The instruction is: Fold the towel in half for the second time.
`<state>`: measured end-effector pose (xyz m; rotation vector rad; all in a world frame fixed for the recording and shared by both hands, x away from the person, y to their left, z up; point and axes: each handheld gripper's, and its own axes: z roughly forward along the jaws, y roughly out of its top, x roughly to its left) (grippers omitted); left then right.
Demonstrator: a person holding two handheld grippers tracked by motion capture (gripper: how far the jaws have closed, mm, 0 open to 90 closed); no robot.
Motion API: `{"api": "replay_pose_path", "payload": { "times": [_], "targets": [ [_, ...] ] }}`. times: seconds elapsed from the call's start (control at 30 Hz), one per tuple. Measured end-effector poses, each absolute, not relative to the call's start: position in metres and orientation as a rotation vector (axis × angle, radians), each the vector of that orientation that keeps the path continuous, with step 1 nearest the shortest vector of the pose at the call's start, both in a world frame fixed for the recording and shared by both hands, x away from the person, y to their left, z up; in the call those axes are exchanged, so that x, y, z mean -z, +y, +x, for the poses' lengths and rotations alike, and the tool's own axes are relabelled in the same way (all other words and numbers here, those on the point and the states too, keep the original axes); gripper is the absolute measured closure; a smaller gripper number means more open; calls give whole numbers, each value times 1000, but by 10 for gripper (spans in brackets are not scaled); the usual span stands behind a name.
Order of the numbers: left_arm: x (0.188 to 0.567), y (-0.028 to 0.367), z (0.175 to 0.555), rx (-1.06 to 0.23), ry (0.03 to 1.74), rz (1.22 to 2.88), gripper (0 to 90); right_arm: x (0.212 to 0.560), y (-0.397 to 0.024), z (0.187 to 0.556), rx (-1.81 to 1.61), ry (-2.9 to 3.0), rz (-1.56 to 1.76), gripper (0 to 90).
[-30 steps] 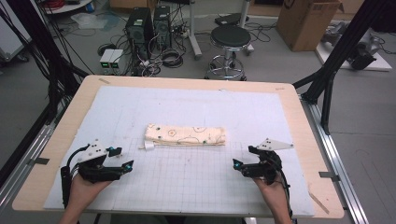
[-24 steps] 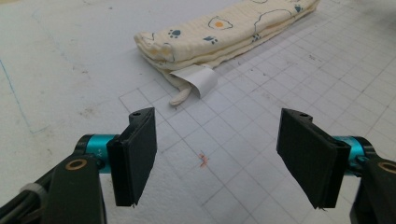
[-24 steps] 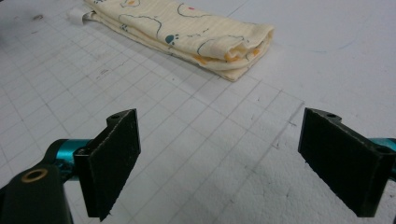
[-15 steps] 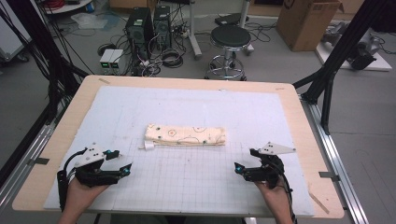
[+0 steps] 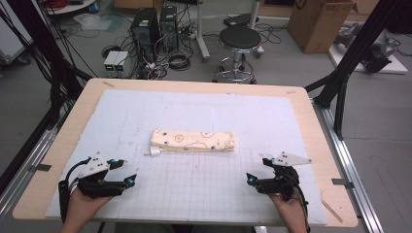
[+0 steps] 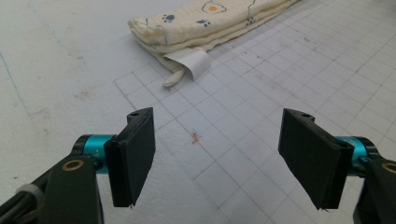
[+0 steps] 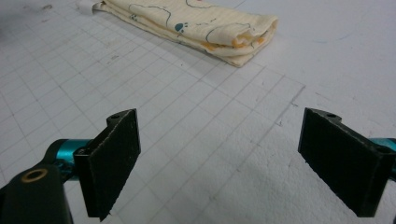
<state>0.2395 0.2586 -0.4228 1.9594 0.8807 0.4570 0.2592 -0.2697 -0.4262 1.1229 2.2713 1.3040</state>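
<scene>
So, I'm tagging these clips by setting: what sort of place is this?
Probably a lab or workshop: computer towers and loose cables on the floor, a stool, and black frame struts around a gridded table.

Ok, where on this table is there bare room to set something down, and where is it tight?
Bare mat lies behind the folded cloth, up to the far edge, and on the grid between the left gripper and right gripper. Tightest is the strip just in front of the cloth, near its white tag.
</scene>
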Motion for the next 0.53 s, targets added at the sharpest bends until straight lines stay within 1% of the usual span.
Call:
{"api": "replay_pose_path", "payload": {
  "times": [0.53],
  "targets": [
    [426,252,237,-447,874,1978,276,429,-269,256,-1289,2280,1124,124]
  ]
}}
